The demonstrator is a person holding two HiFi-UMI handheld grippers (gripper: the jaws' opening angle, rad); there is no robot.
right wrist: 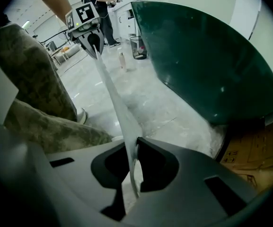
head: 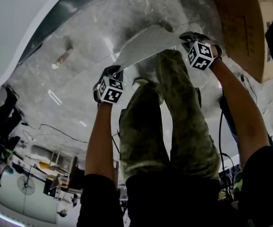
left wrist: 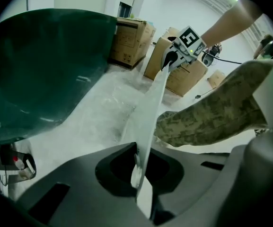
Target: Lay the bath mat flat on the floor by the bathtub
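Nearest to us, at the lower middle of the head view, we see the person's camouflage trousers and two bare forearms that reach upward in the frame. The left gripper, at the centre left, has its jaws pressed together on one end of the bath mat. The right gripper, at the upper right, is clamped on the other end of the same edge. The pale, thin mat is stretched between them over the grey marbled floor; we cannot tell whether it touches the floor. Farther away, the bathtub curves through the upper left, and cardboard boxes stand at the upper right.
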